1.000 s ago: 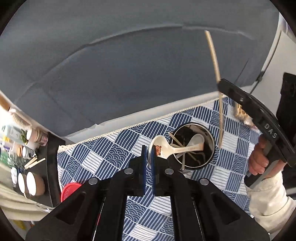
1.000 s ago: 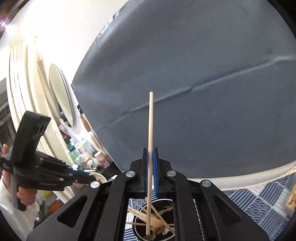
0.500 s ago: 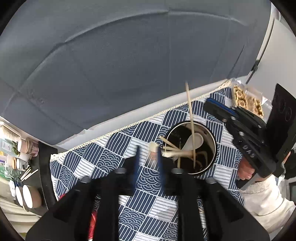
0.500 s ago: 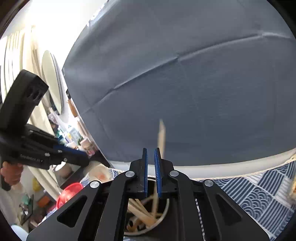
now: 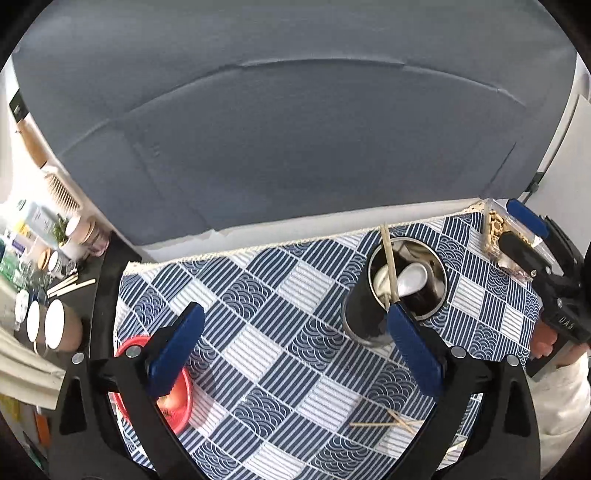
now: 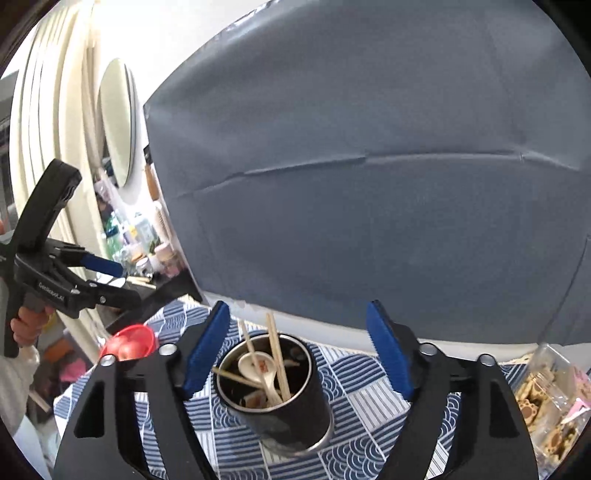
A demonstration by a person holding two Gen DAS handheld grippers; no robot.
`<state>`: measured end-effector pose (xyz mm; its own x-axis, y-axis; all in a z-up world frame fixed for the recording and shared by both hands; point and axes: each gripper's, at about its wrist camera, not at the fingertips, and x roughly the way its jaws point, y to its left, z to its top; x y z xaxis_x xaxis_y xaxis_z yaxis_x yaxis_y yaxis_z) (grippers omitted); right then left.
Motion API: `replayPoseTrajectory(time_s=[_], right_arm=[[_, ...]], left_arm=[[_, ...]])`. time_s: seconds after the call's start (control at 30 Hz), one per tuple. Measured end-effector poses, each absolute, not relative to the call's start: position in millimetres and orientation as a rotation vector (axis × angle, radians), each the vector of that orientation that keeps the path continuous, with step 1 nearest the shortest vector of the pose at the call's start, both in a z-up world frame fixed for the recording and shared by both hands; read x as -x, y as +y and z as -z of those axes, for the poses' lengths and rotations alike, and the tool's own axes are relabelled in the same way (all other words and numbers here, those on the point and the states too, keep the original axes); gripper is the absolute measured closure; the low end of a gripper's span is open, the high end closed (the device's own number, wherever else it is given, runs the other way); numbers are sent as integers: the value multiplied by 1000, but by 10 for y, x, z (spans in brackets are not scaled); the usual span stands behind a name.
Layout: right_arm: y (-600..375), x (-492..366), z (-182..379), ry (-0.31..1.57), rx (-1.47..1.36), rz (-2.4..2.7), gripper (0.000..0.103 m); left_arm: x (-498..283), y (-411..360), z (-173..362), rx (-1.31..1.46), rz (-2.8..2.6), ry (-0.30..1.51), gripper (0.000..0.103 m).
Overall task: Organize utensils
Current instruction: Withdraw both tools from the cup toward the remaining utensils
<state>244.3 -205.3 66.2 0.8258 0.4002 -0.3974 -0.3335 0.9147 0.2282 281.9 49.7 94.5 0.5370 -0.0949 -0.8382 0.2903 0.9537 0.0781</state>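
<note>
Right, both grippers gape empty: left gripper and right gripper flank the black utensil cup near the tablecloth's far edge, chopsticks and spoon standing inside; stray chopsticks wait nearby.

Checked tablecloth carries black cup, red bowl, loose chopsticks.

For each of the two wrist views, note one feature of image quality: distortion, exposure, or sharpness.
Left wrist view: fisheye bending curves the tablecloth edge and grey backdrop; the cup and chopstick stay sharp. Right wrist view: the white wall at upper left is overexposed, the snack bag at the right edge looks soft, and black vignette fills the corners.
</note>
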Motion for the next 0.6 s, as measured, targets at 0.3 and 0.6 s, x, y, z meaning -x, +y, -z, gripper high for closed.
replayPoseTrajectory(time_s=[0.3, 0.6], right_arm=[[-2015, -2261, -635, 548, -87, -447, 17], [-1948, -2067, -420, 652, -31, -550, 17]], left_arm=[[-2444, 579, -861, -146, 169, 998, 6], [-2007, 559, -669, -135, 78, 1010, 6]])
